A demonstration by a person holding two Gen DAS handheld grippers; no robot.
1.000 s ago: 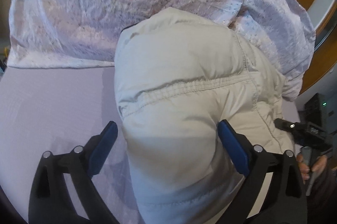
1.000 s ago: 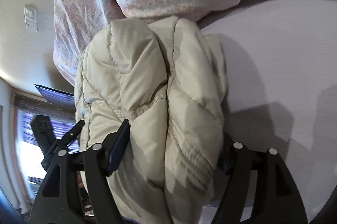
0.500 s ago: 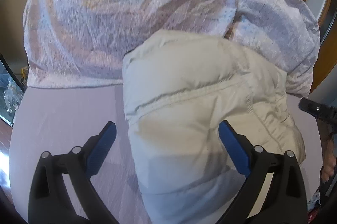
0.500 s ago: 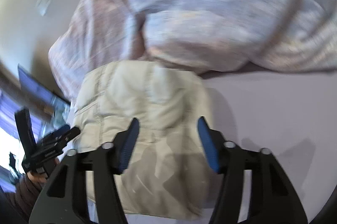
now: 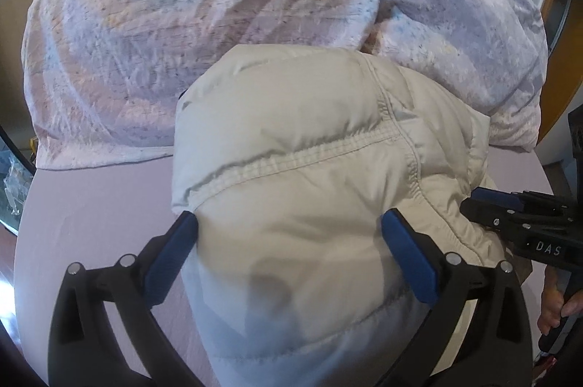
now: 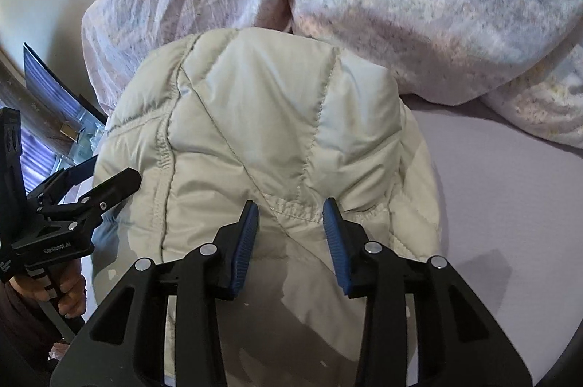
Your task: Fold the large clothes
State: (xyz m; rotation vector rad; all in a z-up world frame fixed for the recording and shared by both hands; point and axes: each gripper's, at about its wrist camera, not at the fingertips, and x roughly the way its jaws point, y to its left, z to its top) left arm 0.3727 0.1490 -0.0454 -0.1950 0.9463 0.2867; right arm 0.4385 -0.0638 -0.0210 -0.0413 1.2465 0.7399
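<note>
The jacket (image 5: 309,175) lies bunched in a puffy bundle on the bed (image 5: 91,223), its far end against the duvet (image 5: 182,33). The fold looks partly made. The left gripper (image 5: 288,241) stands with fingers wide either side of the bundle, pressing on nothing that shows. The right gripper (image 6: 291,226) has just been narrowing its fingers, with a seam ridge between them — the pads do not look to be pinching it yet. Next, I judge, comes a firm pinch of that ridge to carry the fold over. The duvet crowds the far side — little room there; the grippers sit near each other.
</note>
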